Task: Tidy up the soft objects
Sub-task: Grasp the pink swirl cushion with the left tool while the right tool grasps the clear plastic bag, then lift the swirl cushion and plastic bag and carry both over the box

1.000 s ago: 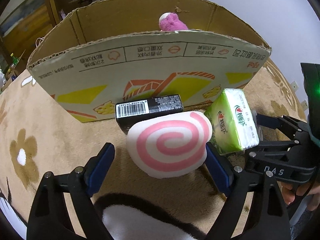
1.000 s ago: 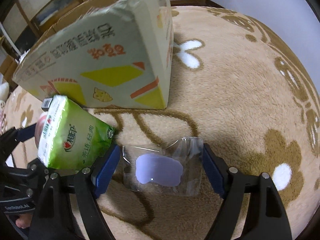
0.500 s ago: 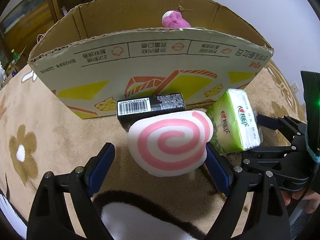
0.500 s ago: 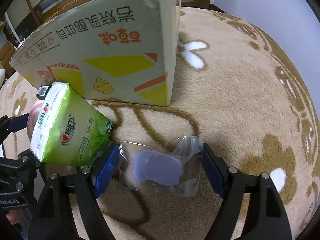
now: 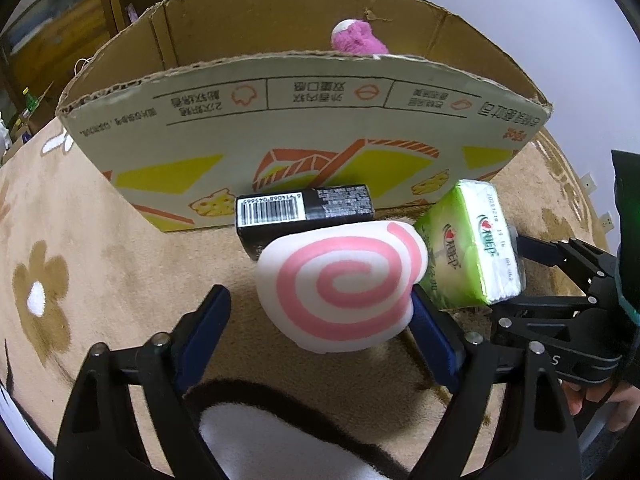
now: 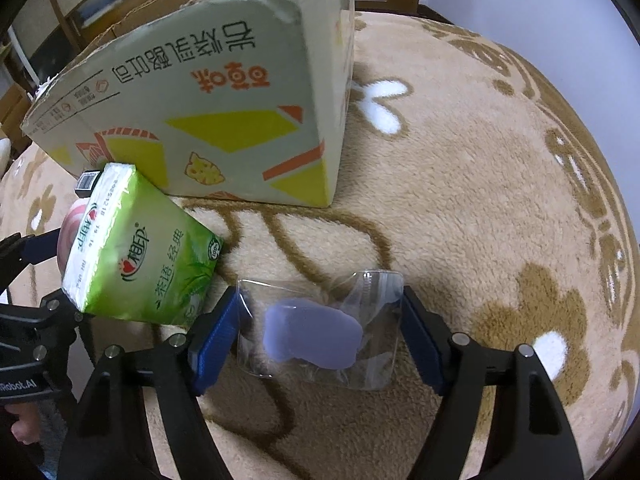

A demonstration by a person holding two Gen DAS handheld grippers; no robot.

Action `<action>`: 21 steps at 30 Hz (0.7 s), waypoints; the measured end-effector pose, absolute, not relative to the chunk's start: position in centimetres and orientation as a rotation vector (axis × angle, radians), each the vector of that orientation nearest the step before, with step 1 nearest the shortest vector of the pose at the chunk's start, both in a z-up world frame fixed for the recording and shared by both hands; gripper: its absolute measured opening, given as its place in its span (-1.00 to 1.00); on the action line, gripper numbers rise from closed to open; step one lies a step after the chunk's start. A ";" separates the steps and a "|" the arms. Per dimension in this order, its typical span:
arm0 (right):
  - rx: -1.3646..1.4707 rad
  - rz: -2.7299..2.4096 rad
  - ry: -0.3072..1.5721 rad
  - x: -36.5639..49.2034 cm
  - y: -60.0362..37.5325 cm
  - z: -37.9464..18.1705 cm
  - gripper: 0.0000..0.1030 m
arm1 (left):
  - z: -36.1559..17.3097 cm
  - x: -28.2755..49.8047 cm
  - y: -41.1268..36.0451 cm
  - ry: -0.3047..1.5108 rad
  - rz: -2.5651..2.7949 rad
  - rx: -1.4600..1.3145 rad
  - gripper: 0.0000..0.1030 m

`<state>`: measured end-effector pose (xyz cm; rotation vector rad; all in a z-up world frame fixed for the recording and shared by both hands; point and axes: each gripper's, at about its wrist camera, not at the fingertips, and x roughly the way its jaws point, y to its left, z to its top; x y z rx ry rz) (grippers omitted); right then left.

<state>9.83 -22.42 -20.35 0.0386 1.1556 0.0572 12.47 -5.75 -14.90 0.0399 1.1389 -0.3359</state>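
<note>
Both your grippers' jaws have just been closing: left gripper [image 5: 320,316] is straddling the squashy pink-spiral cushion [image 5: 340,288], right gripper [image 6: 316,324] is pinching the crinkly clear packet [image 6: 320,332]. Only your left view is showing the fuzzy pink plush [image 5: 358,42] inside the cardboard box [image 5: 304,120].

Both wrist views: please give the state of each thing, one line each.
Box: open on top, a pink toy inside.
Swirl cushion: between left tool fingers, which have just been closing.
Clear pack: between right tool fingers, also closing.
Tissue pack: tilted.

Pink plush toy [image 5: 357,42] mostly hidden behind cardboard box [image 5: 304,136] front wall. Black barcoded box [image 5: 304,210] lower part covered by swirl cushion [image 5: 340,288]. Tissue pack [image 6: 140,248] masks cushion in right wrist view.
</note>
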 end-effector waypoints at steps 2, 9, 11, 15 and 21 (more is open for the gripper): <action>0.043 0.056 1.153 9.9 -22.5 -20.3 0.57 | -14.9 12.3 -5.6 1.145 -0.349 0.027 0.48; 0.069 0.057 1.146 9.7 -22.9 -20.0 0.56 | -14.5 11.7 -6.0 1.138 -0.379 0.009 0.09; 0.072 0.057 1.146 9.7 -23.0 -20.0 0.56 | -14.4 11.7 -5.9 1.138 -0.382 0.001 0.01; 0.076 0.057 1.144 9.7 -23.1 -19.9 0.56 | -14.4 11.8 -5.9 1.136 -0.387 0.001 -0.09; 0.110 0.063 1.122 9.5 -23.6 -19.3 0.56 | -13.9 11.1 -5.9 1.123 -0.368 0.026 -0.10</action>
